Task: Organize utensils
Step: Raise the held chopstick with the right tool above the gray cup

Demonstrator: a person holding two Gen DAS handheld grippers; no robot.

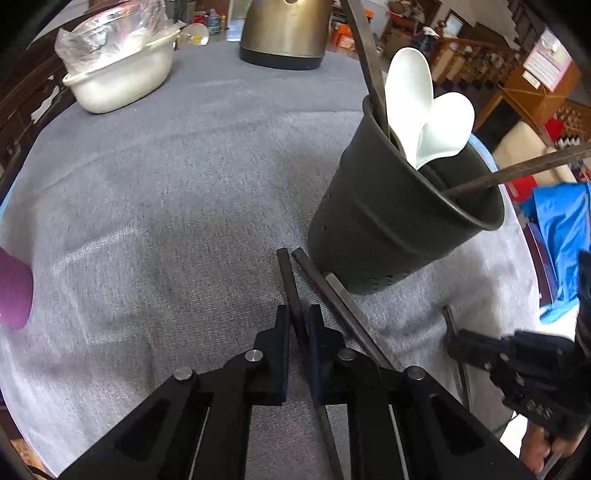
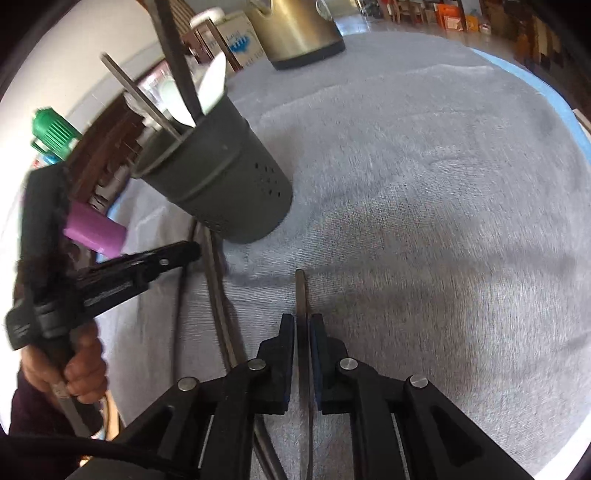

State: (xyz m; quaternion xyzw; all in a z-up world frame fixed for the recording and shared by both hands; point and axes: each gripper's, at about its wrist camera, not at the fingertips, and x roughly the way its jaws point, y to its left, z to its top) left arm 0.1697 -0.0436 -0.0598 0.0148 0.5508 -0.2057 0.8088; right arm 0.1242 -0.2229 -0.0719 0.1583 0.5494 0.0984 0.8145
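A dark grey utensil holder [image 1: 402, 218] stands on the grey cloth; it also shows in the right wrist view [image 2: 221, 184]. It holds two white spoons [image 1: 421, 107] and two dark chopsticks [image 1: 517, 171]. My left gripper [image 1: 297, 317] is shut on a dark chopstick [image 1: 288, 277] just in front of the holder. Two more chopsticks [image 1: 343, 314] lie beside it on the cloth. My right gripper [image 2: 303, 325] is shut on another dark chopstick [image 2: 301, 291], to the right of the holder. The left gripper shows in the right wrist view [image 2: 184, 253].
A metal kettle [image 1: 286, 31] stands at the back. A white pot with a plastic bag [image 1: 118, 70] is at the back left. A purple object [image 1: 13, 288] lies at the left edge. The table edge and blue cloth [image 1: 561, 236] are at the right.
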